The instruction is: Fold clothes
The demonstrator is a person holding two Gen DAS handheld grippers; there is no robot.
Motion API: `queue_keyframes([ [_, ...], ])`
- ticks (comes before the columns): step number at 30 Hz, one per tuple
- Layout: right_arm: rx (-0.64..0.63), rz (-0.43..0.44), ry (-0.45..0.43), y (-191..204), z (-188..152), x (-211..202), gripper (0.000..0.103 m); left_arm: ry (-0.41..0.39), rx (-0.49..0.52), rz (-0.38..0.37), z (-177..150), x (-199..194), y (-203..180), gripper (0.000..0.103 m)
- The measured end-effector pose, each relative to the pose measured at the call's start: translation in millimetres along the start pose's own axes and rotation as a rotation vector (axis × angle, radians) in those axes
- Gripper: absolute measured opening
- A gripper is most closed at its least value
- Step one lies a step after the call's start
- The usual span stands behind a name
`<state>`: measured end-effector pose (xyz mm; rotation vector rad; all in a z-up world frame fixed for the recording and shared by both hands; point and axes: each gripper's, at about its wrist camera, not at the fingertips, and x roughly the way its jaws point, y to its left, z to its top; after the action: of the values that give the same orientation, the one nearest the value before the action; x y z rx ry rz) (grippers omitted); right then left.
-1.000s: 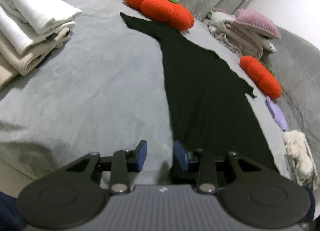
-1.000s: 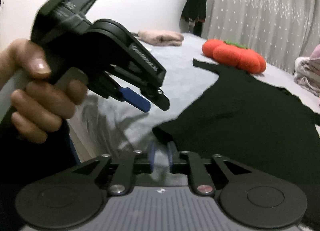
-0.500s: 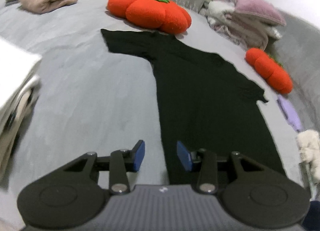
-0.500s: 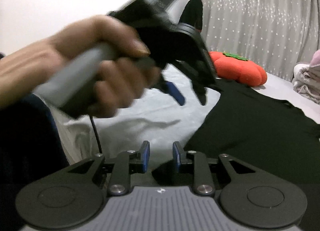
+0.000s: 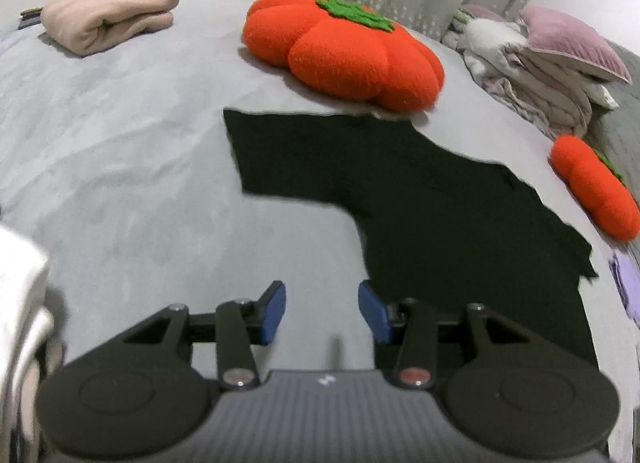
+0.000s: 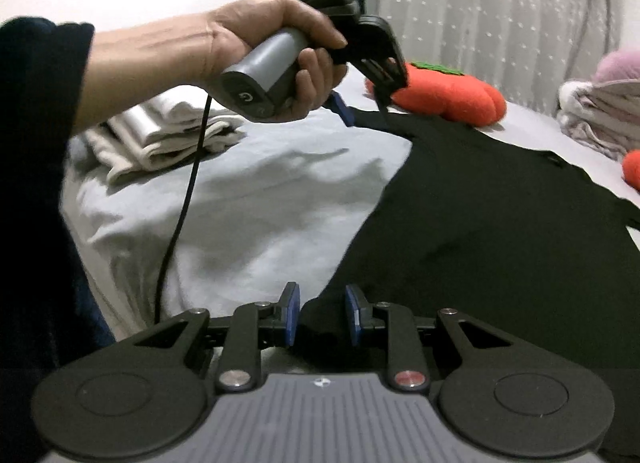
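A black shirt lies spread flat, unfolded, mid-bed; folded piles wait along the bed's edges. My left gripper has just been widening, its jaws empty. My right gripper stands narrowly apart, seemingly around the hem, not clamped.

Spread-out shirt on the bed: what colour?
Plain black shirt; clearest in the left wrist view.
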<state>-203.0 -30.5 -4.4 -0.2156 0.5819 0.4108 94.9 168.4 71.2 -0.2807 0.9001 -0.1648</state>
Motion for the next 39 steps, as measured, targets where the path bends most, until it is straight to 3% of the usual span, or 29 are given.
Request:
queue_keyframes([
  [10,0.079,-0.038,0.003,-19.0,3.7,9.7,0.025,-0.031,-0.071,0.047,55.4,53.1,27.7,0.049],
  [18,0.076,-0.060,0.012,-17.0,5.6,16.0,0.025,-0.035,-0.064,0.074,65.2,79.6,22.5,0.054],
  [39,0.146,-0.091,0.026,-15.0,12.4,15.4,0.025,-0.063,0.031,0.134,84.7,111.4,5.9,0.052],
])
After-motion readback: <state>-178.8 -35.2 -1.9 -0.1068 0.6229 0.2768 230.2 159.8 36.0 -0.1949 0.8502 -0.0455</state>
